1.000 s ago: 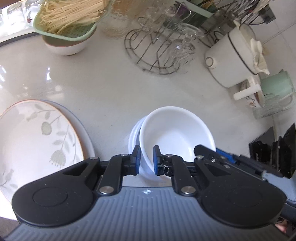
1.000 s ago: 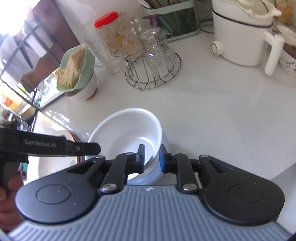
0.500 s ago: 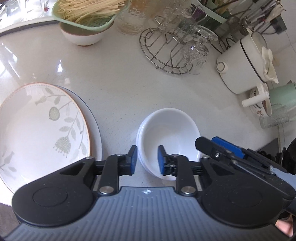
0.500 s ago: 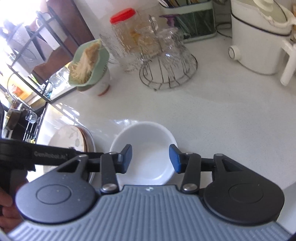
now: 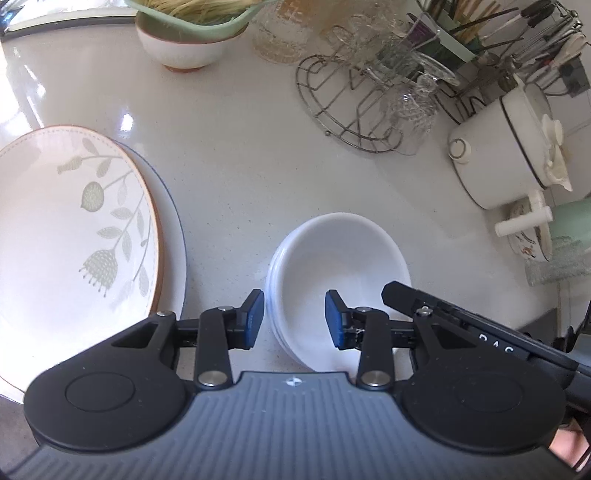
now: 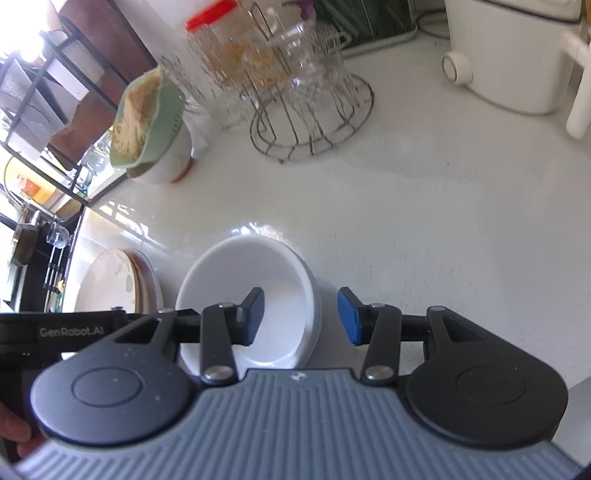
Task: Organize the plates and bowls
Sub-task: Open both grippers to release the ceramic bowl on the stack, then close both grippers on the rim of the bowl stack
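Observation:
A stack of white bowls [image 5: 340, 266] sits nested on the white counter; it also shows in the right wrist view [image 6: 258, 284]. To its left lies a stack of plates, the top one with a leaf pattern [image 5: 70, 229], also seen in the right wrist view [image 6: 114, 284]. My left gripper [image 5: 294, 317] is open and empty, its jaws straddling the near left rim of the bowls from above. My right gripper [image 6: 301, 315] is open and empty above the bowls' right rim. The right gripper's body shows in the left wrist view [image 5: 472, 332].
A wire rack with glasses [image 5: 373, 99] stands behind the bowls. A bowl with a green strainer of noodles [image 5: 184, 33] is at the back left. A white pot [image 5: 506, 155] and a green mug [image 5: 572, 225] stand at the right. A utensil holder [image 5: 480, 33] is at the back.
Both grippers opened and let go of the top white bowl, which now rests nested in the stack. Both have drawn back and up from it.

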